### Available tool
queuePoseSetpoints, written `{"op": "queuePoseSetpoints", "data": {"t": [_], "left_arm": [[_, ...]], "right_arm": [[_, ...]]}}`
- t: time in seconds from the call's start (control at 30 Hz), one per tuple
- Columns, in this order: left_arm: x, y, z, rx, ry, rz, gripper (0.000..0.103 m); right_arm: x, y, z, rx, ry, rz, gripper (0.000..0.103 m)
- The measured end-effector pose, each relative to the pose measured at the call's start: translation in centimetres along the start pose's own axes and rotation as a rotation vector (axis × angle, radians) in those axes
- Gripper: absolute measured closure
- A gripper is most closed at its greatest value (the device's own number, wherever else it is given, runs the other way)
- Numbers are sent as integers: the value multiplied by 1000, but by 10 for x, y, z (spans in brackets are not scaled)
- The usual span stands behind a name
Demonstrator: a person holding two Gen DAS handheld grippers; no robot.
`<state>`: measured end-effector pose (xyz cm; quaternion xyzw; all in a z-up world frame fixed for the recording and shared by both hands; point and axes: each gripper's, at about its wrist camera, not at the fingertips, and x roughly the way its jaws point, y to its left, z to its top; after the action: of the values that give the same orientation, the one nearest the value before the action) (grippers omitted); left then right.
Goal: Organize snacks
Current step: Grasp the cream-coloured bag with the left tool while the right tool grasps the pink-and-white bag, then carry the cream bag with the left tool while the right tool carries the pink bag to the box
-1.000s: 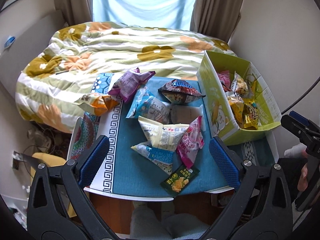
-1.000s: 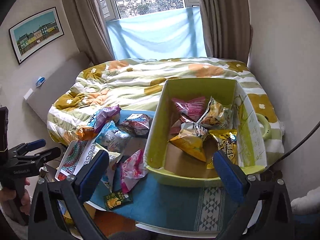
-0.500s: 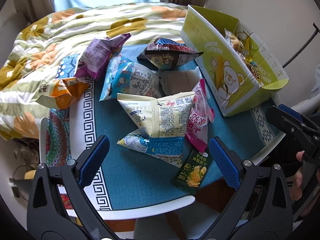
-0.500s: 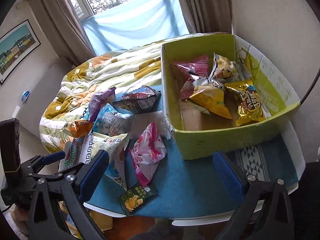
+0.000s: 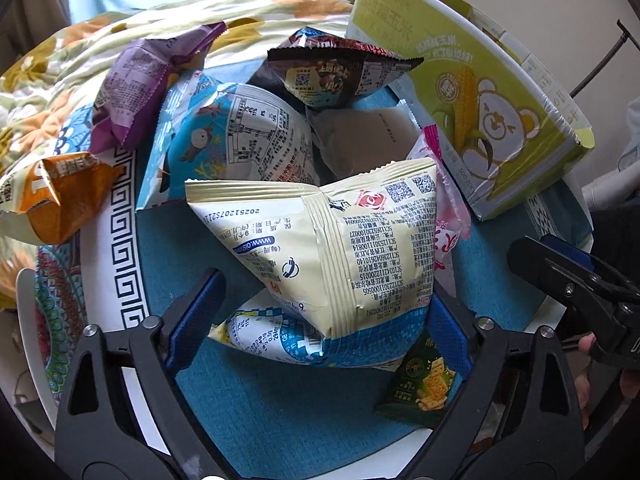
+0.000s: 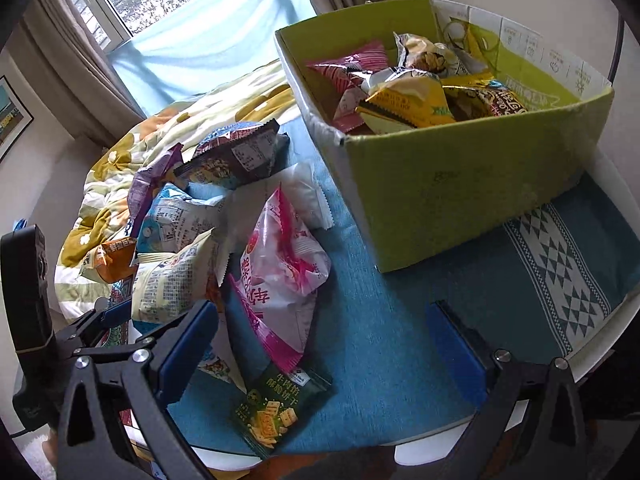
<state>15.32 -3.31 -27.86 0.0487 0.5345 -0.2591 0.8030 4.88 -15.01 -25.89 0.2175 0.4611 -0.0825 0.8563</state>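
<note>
Loose snack bags lie on the blue tablecloth. My left gripper hangs low over a cream bag that rests on a blue-and-white bag. Its jaws are closing with the cream bag between them; the left pad still stands clear of it. My right gripper is open just above the cloth, with the tail of a pink bag and a dark green cracker packet between its fingers. The green cardboard box behind holds several snacks.
A purple bag, an orange bag, a light blue bag and a dark bag lie further back. A bed with a flowered quilt lies beyond the table. The table's near edge is close below.
Both grippers have come down close to the table and tilted. The left gripper's jaws have narrowed around the cream bag. The right gripper's jaws stay wide.
</note>
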Motion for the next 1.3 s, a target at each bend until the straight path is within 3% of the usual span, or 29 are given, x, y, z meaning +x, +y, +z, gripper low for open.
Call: {"op": "queuePoseSetpoints", "data": {"t": [0.33, 0.63, 0.77, 1.0, 1.3], "left_arm": [[8, 10, -5, 42, 20, -39, 49], [2, 22, -4, 58, 30, 0, 51], [0, 30, -5, 49, 29, 28, 51], [0, 41, -8, 28, 21, 46, 51], [-1, 44, -9, 7, 18, 55, 51]], "right_arm": [[29, 5, -4, 33, 19, 5, 0], [52, 21, -1, -11, 29, -14, 0], [61, 24, 2, -22, 34, -17, 11], [77, 37, 7, -54, 30, -32, 16], [82, 49, 7, -149, 23, -85, 45]]}}
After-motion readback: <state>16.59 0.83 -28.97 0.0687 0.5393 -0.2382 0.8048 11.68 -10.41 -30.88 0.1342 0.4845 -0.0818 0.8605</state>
